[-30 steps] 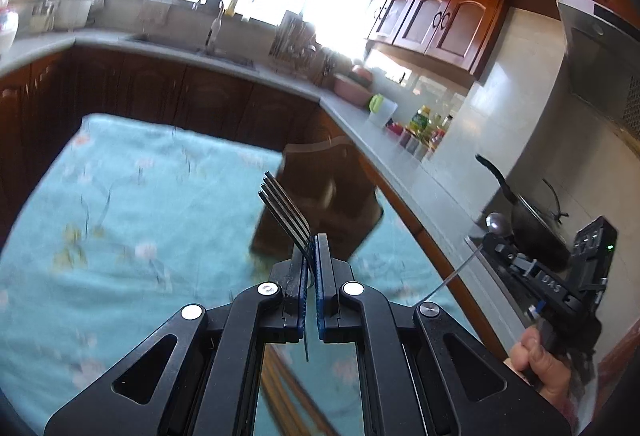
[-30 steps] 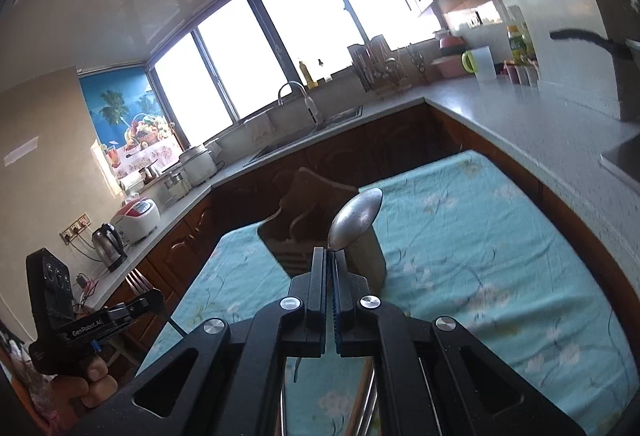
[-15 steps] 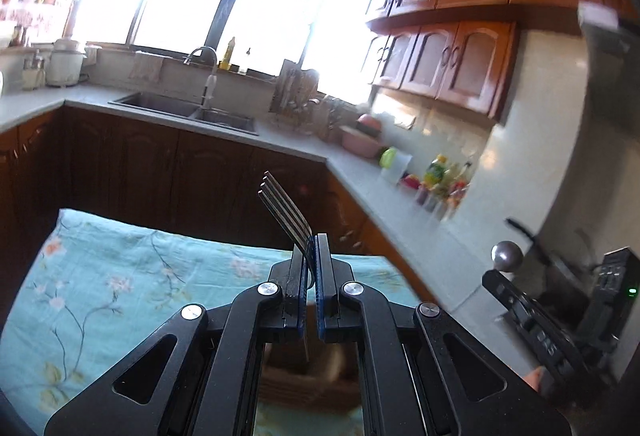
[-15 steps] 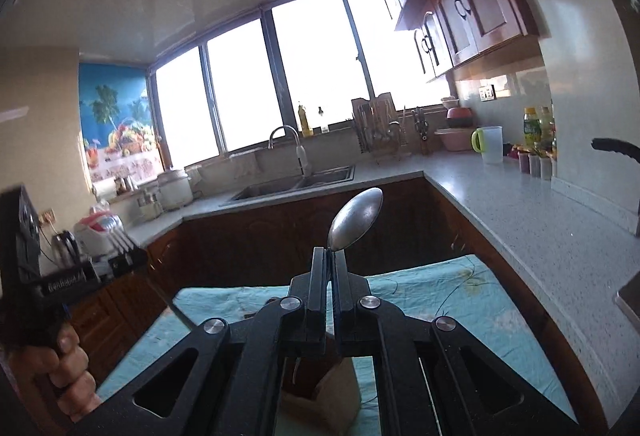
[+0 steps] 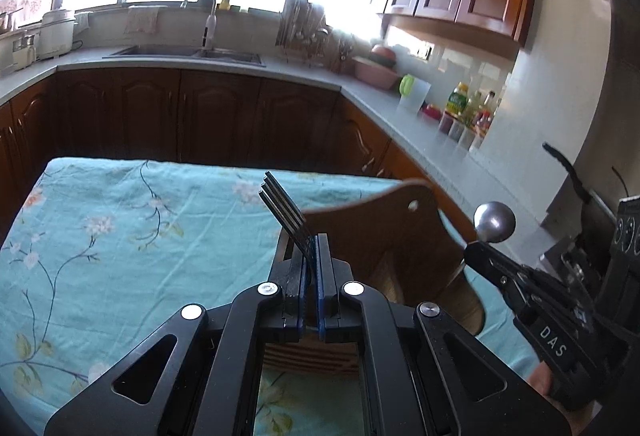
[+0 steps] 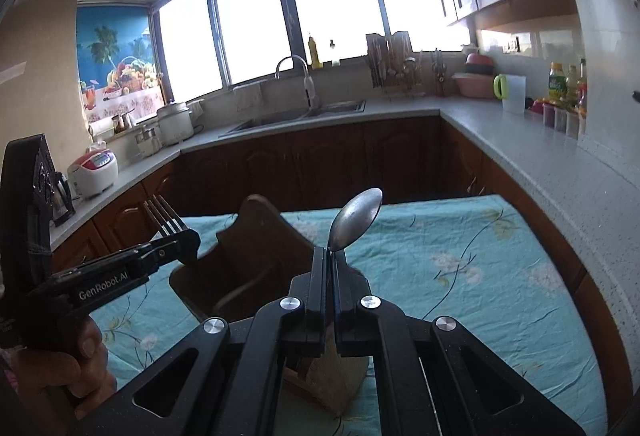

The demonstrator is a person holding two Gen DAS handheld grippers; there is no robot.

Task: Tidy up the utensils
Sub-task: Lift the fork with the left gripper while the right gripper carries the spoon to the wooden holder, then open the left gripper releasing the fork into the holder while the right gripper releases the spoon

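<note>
Utensils are being carried, one in each gripper, above a table covered with a light blue flowered cloth (image 5: pixel 120 236).

From the left wrist view, the left gripper (image 5: pixel 311 260) is clamping a dark fork (image 5: pixel 286 211) between its closed fingers. The tines are pointing up and to the left, tilted. Just behind the fingers a brown wooden holder (image 5: pixel 384 236) with a tall curved back and a small hole near the top is standing on the cloth. At the right side the right gripper (image 5: pixel 480 256) is coming into the view, and the round bowl of a metal spoon (image 5: pixel 494 222) is sticking up from its tip. The spoon is beside the right edge of the holder. Behind the table a grey countertop (image 5: pixel 400 115) with a sink (image 5: pixel 188 53) is running under bright windows.

From the right wrist view, the right gripper (image 6: pixel 331 268) is squeezing the spoon (image 6: pixel 356 218) by its neck, the jaws being fully closed on it, and the bowl is standing up, leaning a little to the right. The wooden holder (image 6: pixel 248 256) is sitting just left of and below the fingers. At the left the left gripper (image 6: pixel 184 244), held by a hand (image 6: pixel 60 372), is reaching over the left rim of the holder, with the fork (image 6: pixel 164 213) tines rising up-left from it. I cannot tell if the fork handle is already inside the holder.
</note>
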